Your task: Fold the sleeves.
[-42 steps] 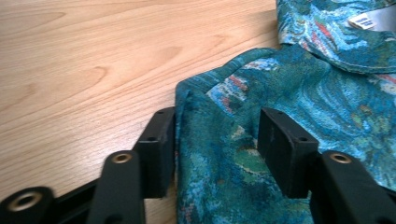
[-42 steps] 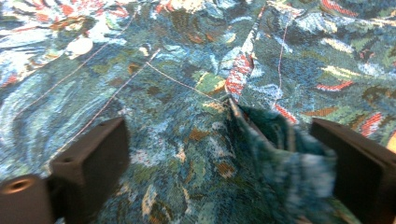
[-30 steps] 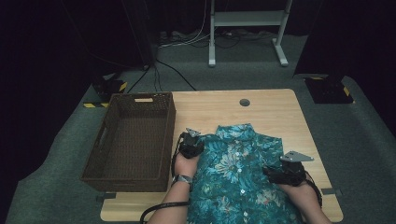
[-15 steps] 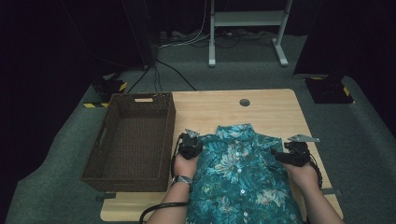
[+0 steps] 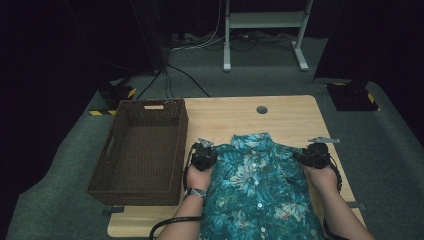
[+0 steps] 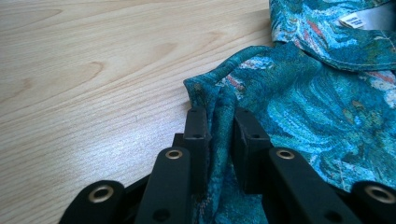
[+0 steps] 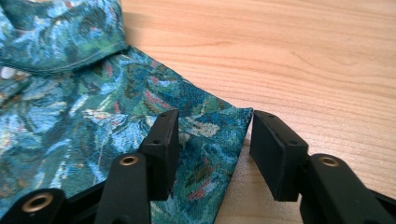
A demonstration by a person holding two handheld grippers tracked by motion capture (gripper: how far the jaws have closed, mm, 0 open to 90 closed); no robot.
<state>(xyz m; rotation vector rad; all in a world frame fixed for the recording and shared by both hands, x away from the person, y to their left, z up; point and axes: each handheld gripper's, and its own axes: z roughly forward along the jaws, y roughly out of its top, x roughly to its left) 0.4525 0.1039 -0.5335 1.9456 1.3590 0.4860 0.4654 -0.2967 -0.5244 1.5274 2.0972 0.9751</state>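
Shirt (image 5: pixel 257 187) lengthwise, collar toward table's far edge

Empty wicker basket (image 5: pixel 142 150); wooden table (image 5: pixel 290 117)

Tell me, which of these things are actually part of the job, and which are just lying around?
In use: the floral shirt; the left gripper, pinching a fold at one shoulder; the right gripper, jaws closing around the other shoulder edge.

Just there: wicker basket, table hole, floor cables, metal stand.
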